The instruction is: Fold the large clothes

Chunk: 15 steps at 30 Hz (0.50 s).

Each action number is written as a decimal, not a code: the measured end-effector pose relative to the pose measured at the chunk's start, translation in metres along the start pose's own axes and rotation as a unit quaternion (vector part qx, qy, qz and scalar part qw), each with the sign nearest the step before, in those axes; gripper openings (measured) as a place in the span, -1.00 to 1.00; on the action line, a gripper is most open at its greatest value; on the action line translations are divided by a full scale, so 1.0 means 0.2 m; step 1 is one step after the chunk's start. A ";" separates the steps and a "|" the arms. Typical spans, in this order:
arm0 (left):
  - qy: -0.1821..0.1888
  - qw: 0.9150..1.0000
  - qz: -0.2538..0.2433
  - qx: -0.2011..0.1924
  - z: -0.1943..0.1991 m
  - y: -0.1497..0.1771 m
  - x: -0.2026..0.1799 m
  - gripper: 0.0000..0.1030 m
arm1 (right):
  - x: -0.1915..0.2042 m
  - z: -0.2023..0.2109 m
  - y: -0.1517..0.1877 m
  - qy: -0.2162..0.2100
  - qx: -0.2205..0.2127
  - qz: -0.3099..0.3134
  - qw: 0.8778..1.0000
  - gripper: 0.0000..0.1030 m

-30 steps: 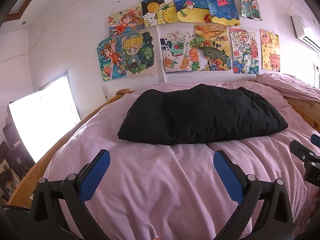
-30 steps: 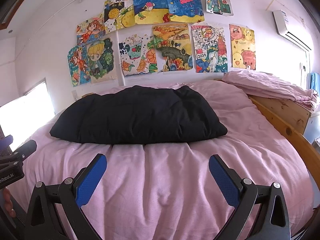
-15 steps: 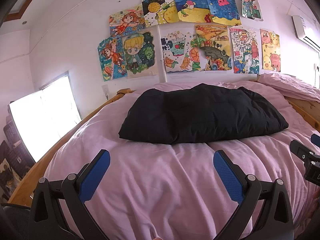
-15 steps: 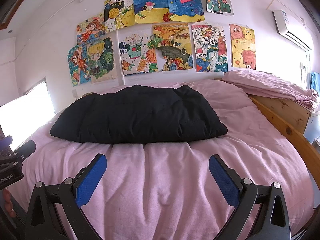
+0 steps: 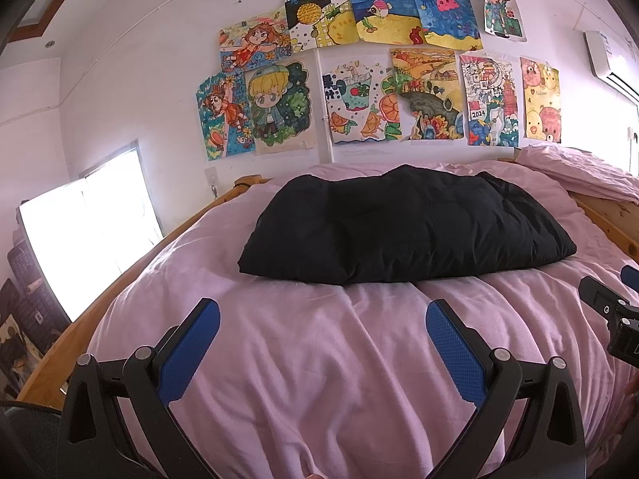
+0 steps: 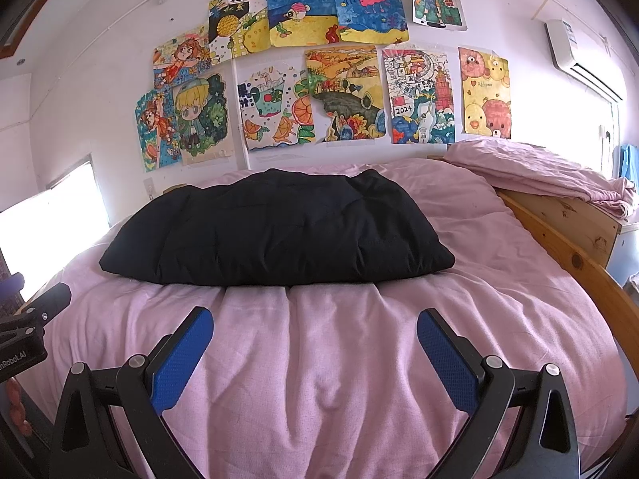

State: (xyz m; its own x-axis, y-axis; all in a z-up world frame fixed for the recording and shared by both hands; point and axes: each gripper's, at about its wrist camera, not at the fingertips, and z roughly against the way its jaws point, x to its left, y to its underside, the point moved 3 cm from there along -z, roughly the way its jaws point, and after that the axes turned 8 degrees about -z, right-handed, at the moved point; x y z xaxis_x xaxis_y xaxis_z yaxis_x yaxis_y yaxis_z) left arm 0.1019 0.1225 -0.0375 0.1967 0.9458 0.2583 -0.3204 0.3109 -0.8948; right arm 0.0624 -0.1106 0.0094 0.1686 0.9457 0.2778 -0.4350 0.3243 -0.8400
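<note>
Pink bedding (image 5: 319, 359) carries the black padded garment (image 5: 399, 231), lying mid-bed as a puffy bundle; it looks soft, bulky and light, best pinched at its near corners. Left gripper (image 5: 321, 331) and right gripper (image 6: 313, 333) hover spread wide, empty.

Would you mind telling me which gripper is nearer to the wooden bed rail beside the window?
Left. The left gripper sits toward the window-side rail; the right gripper sits toward the opposite rail.

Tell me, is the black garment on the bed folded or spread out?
Folded: the black garment lies as one compact, puffy bundle on the pink bed cover, no sleeves showing.
</note>
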 end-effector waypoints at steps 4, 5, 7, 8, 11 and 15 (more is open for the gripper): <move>0.000 1.000 0.000 0.000 0.00 0.00 0.01 0.97 | 0.00 0.00 0.00 -0.001 0.000 0.000 1.000 1.00; 0.000 1.000 0.000 0.000 0.00 0.00 0.00 0.97 | 0.00 0.00 0.00 0.000 0.000 0.000 1.000 1.00; -0.001 1.000 0.001 0.001 -0.01 0.01 0.02 0.97 | 0.00 0.00 0.00 -0.001 0.000 0.000 1.000 1.00; -0.001 1.000 0.001 0.001 -0.01 0.01 0.03 0.97 | 0.00 0.00 0.00 0.000 0.001 0.000 1.000 1.00; -0.003 1.000 0.000 0.002 0.00 0.03 0.03 0.97 | 0.00 0.00 0.00 0.000 0.001 0.000 1.000 1.00; -0.007 1.000 -0.002 0.004 0.00 0.04 0.05 0.97 | 0.00 0.00 -0.01 -0.001 0.001 0.000 1.000 1.00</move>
State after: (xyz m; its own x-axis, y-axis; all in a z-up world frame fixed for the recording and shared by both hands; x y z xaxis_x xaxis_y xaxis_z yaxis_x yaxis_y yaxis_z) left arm 0.1018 0.1338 -0.0424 0.1850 0.9458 0.2669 -0.3262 0.3153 -0.8912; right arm 0.0627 -0.1115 0.0103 0.1673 0.9457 0.2787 -0.4365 0.3245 -0.8391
